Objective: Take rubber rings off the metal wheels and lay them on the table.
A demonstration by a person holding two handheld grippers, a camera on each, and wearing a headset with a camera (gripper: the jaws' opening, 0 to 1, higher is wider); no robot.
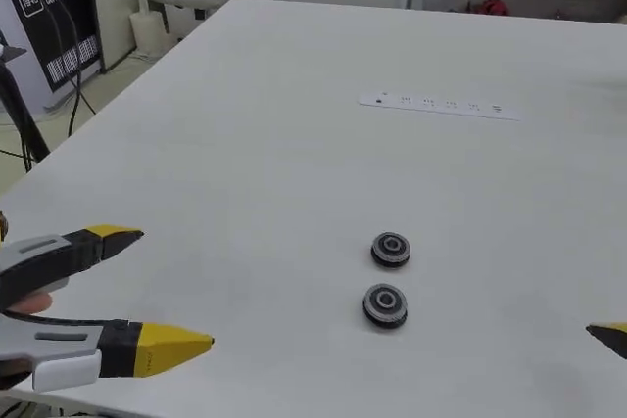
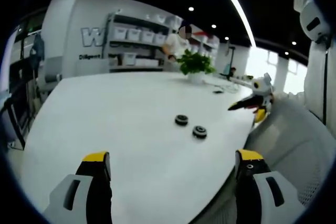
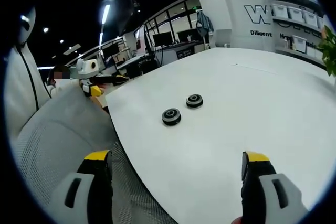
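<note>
Rubber rings (image 1: 370, 308) sat as dark bands around the rims of two metal wheels, both not yet removed. The near wheel (image 1: 385, 304) and the far wheel (image 1: 391, 250) lay flat on the white table (image 1: 294, 144), hubs facing up, just beside each other and lined up away from the person. Lying flat, neither wheel had a long axis to align with; each ring ran round in a level circle, so its edge could be reached from any side.

The left gripper (image 1: 171, 289) hovered over the near left part of the table, its yellow-tipped jaws spread wide and holding nothing, and the wheels lay ahead of it and off to its right. The right gripper (image 3: 176, 154) was likewise gaping and empty. In the right gripper view the wheels lay ahead and slightly to its left, with the near wheel closest to the table edge. Both grippers stood well apart from the wheels, which lay between them. Neither was plainly nearer, though the near wheel looked the easier first reach for both.
</note>
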